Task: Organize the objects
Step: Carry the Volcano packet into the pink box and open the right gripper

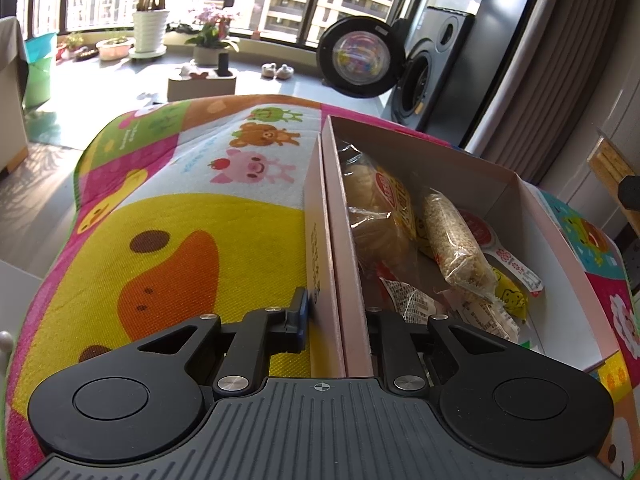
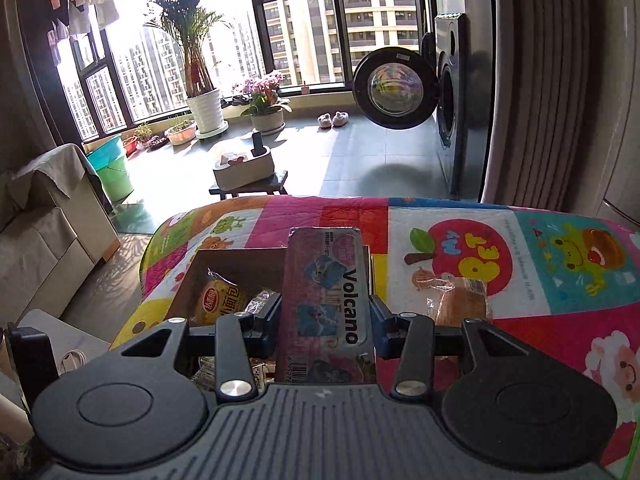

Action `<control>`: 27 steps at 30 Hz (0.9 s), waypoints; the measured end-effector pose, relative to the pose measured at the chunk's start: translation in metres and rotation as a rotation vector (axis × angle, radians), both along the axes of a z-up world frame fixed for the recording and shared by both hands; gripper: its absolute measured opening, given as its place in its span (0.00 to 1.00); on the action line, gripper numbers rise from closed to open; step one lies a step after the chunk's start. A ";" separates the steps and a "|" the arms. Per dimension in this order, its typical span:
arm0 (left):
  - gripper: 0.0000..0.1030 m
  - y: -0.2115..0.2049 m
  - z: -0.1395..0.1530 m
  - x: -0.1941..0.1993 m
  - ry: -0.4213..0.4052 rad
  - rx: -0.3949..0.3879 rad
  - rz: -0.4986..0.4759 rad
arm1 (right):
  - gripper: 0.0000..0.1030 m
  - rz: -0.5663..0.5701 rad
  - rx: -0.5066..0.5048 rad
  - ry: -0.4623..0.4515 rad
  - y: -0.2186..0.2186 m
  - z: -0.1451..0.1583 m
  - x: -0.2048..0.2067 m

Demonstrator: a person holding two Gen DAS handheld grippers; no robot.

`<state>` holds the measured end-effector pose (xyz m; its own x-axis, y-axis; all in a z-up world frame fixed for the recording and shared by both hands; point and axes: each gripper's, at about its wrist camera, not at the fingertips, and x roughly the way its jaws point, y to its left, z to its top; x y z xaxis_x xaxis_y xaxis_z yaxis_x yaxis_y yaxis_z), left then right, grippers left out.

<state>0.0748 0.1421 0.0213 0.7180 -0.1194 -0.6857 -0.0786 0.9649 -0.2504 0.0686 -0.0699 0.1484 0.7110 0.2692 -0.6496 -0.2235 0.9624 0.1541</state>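
Cardboard, the pale open box point(image 1: 552, 264) half full of snacks has its left wall pinched by the left gripper point(image 1: 336, 320) while the right gripper point(image 2: 326, 316), fingers clamped on a pink "Volcano" snack packet point(image 2: 326, 304), hovers above it, so lowering and releasing inside seems next.

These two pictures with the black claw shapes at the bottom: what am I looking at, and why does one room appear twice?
No robot here: a person carries a two-finger gripper in each hand, each with a wide-angle camera looking along its fingers. So both pictures show the same room from two hands.

In the left camera's view, the left gripper pinches the side wall of a cardboard box holding wrapped snacks. The box sits on a colourful cartoon mat.

In the right camera's view, the right gripper grips a flat packet labelled Volcano, held above that box. Another wrapped snack lies on the mat to the right.
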 end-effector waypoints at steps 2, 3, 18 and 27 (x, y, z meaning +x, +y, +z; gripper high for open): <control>0.18 0.000 0.000 0.000 0.001 0.001 0.000 | 0.42 0.008 0.004 0.015 0.004 -0.008 0.003; 0.18 0.000 0.000 0.000 0.001 0.003 0.000 | 0.42 0.013 0.001 0.020 0.006 -0.013 0.004; 0.18 0.000 0.000 0.000 0.001 0.003 -0.001 | 0.43 0.027 -0.084 0.015 0.041 -0.050 0.038; 0.18 0.001 -0.001 0.000 -0.001 -0.001 -0.002 | 0.68 -0.032 -0.033 -0.062 -0.018 -0.021 0.030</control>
